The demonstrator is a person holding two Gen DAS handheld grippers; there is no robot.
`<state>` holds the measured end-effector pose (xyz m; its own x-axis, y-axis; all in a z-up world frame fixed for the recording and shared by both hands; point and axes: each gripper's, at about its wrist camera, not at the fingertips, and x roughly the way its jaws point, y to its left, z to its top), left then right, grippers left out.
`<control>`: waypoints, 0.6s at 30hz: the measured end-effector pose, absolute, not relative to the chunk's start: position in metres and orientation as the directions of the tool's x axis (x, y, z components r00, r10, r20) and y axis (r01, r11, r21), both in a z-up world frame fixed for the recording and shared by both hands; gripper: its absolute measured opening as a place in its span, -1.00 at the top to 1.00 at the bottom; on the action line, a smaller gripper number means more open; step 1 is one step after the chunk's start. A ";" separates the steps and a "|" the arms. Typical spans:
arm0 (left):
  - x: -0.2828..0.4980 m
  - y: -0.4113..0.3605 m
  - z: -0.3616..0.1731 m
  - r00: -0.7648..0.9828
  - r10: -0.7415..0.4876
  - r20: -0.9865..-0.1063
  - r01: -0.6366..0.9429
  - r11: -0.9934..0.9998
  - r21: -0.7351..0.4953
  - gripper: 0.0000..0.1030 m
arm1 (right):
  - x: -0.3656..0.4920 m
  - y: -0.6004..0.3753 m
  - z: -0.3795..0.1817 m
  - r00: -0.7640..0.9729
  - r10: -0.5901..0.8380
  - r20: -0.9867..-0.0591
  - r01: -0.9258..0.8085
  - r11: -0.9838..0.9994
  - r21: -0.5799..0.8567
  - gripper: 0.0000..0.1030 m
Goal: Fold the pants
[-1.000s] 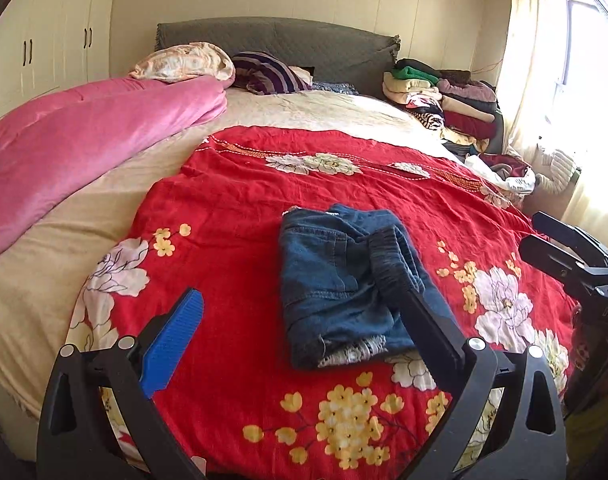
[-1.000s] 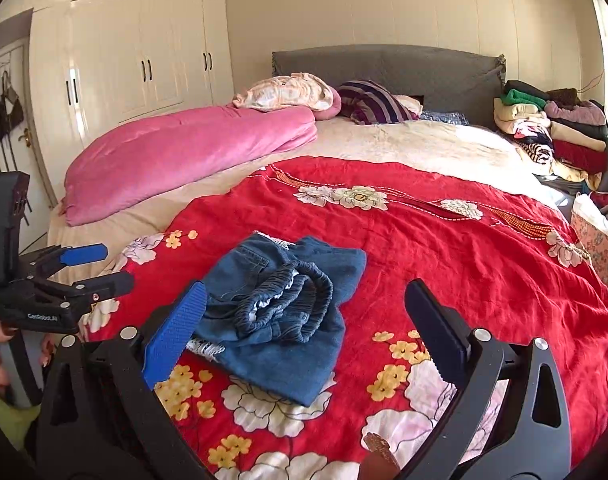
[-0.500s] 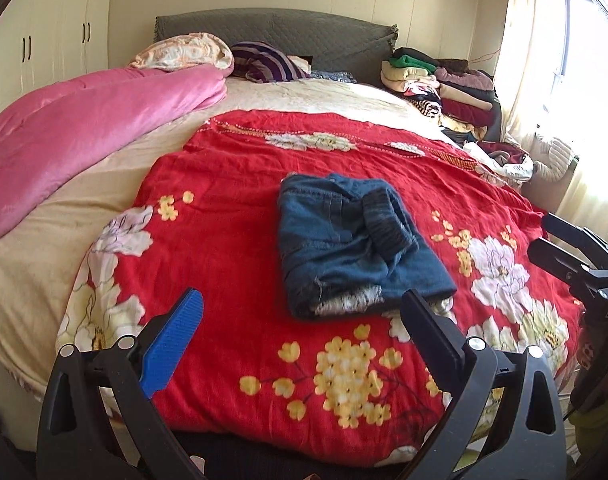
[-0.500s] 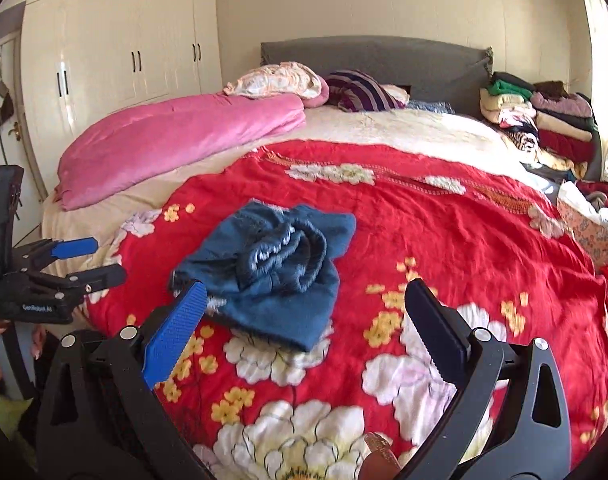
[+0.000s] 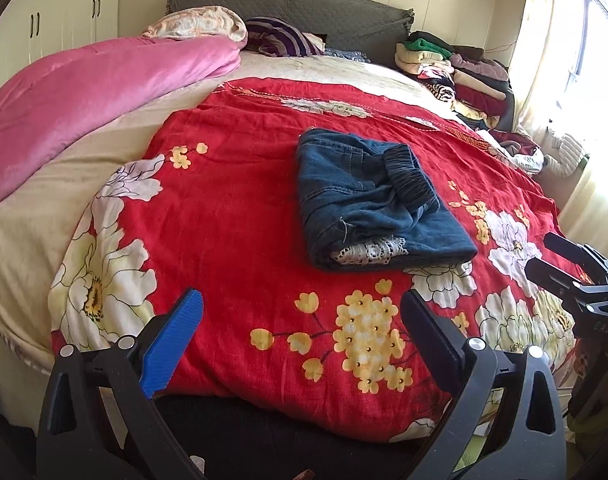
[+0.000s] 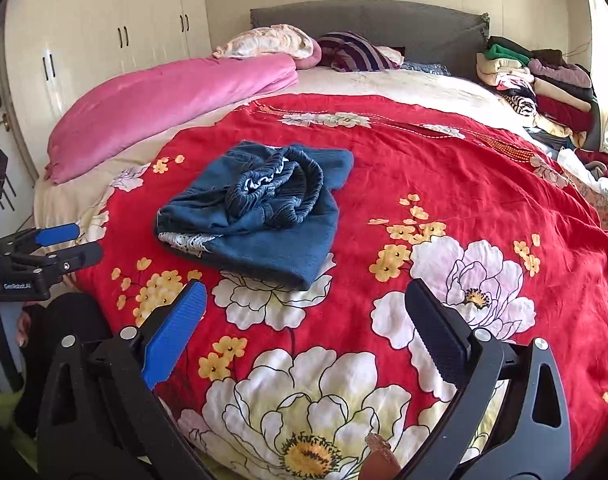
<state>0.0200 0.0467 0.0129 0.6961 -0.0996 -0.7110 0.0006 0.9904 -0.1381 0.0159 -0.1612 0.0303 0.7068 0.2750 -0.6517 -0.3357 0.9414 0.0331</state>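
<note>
We see the left tool with its two fingers spread wide apart, gripping nothing and touching nothing; it hangs above the near edge of the red floral blanket. The right tool is likewise wide open and empty, poised over the big white flowers of the same blanket. The pants, blue denim, lie folded into a compact bundle on the blanket in the middle of the bed, well apart from both tools, the elastic waistband bunched on top and a strip of pale lace showing at the near end. A pink duvet lies along the bed's far left side, and a stack of folded clothes sits by the headboard. The bases of both tools are cut off by the frame, and we cannot make out how many layers the bundle holds.
</note>
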 end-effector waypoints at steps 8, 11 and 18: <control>0.019 0.044 0.011 0.688 -0.101 -0.718 0.005 0.991 -0.135 -0.91 | 0.017 -0.161 0.025 0.700 0.270 -0.661 -0.323 0.945 0.044 -0.82; 0.019 0.043 0.011 0.688 -0.105 -0.719 0.006 0.990 -0.138 -0.91 | 0.018 -0.159 0.024 0.696 0.272 -0.665 -0.327 0.944 0.044 -0.82; 0.020 0.044 0.010 0.683 -0.087 -0.725 -0.009 0.992 -0.127 -0.91 | 0.018 -0.155 0.023 0.692 0.275 -0.667 -0.334 0.942 0.042 -0.82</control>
<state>0.0200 0.0437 0.0103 0.6830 -0.0866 -0.7253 -0.0092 0.9918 -0.1272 0.0180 -0.1547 0.0234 0.6922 0.2752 -0.6671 -0.3341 0.9416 0.0418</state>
